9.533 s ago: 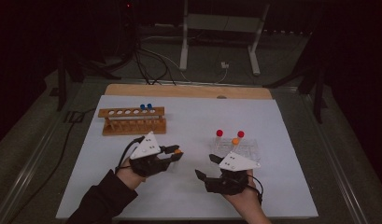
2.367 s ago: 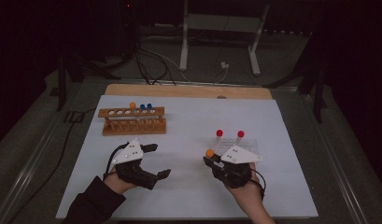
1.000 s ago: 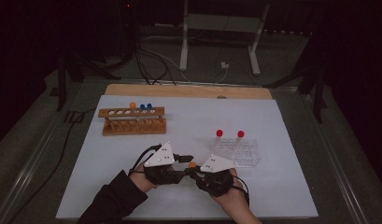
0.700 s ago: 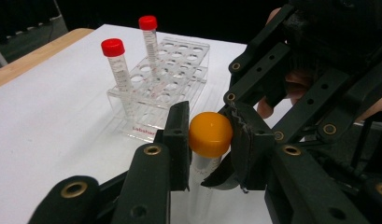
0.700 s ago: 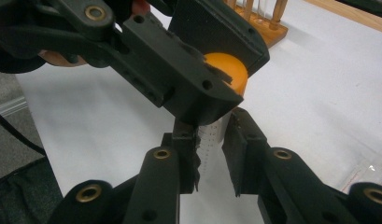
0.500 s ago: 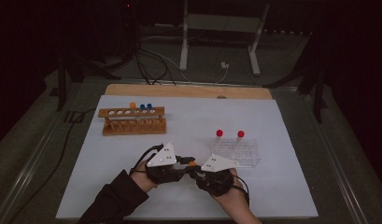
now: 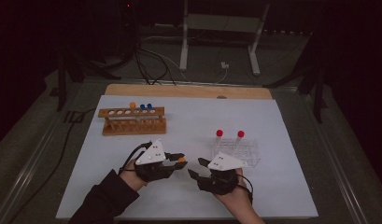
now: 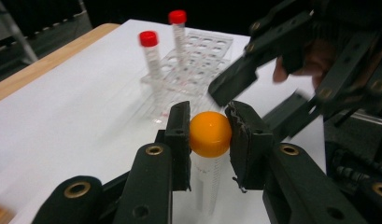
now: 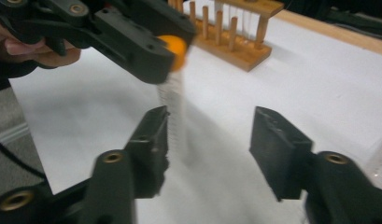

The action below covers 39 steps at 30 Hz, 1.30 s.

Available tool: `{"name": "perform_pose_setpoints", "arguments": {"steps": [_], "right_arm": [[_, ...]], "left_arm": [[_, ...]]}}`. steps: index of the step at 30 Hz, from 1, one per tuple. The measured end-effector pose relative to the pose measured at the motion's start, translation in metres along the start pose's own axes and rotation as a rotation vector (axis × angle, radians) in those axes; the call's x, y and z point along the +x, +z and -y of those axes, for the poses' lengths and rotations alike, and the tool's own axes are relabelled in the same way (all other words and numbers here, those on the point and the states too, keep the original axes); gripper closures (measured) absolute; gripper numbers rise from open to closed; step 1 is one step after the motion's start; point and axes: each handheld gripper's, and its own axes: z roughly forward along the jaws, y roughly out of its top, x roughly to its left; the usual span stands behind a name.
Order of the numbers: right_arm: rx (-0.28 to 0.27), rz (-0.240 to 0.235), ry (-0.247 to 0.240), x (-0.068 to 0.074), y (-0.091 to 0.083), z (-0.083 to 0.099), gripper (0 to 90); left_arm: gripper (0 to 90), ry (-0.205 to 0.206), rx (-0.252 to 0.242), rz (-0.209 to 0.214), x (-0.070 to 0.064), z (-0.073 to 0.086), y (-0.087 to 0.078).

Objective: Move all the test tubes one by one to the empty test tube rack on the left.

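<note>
Orange-capped tube (image 8: 209,140) is the single tube in hand: a clear plastic tube with printed graduation marks down its side and a round orange cap, hanging upright with the cap at the top and its long axis vertical, above the near middle of the white mat (image 7: 282,130).

Going from the larger things down: one white mat covers the table, with a strip of bare wood along its far edge. One wooden rack (image 7: 132,122) stands at the far left and carries three capped tubes, one orange and two blue. One clear plastic rack (image 7: 242,151) stands to the right and holds two upright tubes with red caps (image 8: 148,38).

Two grippers work side by side at the near edge. The left gripper (image 8: 209,135) has its jaws closed narrowly on the orange cap, one pad pressing each side, so the tube body hangs free beneath them. The right gripper (image 9: 209,135) sits just to the right with its jaws spread wide and nothing between the pads; in the right gripper view the tube hangs just beyond its jaws, blurred.
</note>
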Motion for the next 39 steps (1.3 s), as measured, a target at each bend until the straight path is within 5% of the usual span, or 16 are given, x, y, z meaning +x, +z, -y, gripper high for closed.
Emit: {"name": "perform_pose_setpoints", "arguments": {"steps": [6,18,39], "right_arm": [[-0.016,-0.015,0.009,-0.003,-0.004,-0.001,35.6],[-0.043,-0.016,0.038,-0.005,-0.006,-0.001,2.2],[-0.083,-0.036,0.043,-0.006,-0.011,-0.001,0.0]], "left_arm": [[72.0,-0.032,0.002,-0.052,0.012,0.009,-0.019],[72.0,-0.095,0.005,-0.192,0.043,0.023,-0.059],[72.0,-0.171,-0.031,-0.407,0.098,0.016,-0.107]]}}
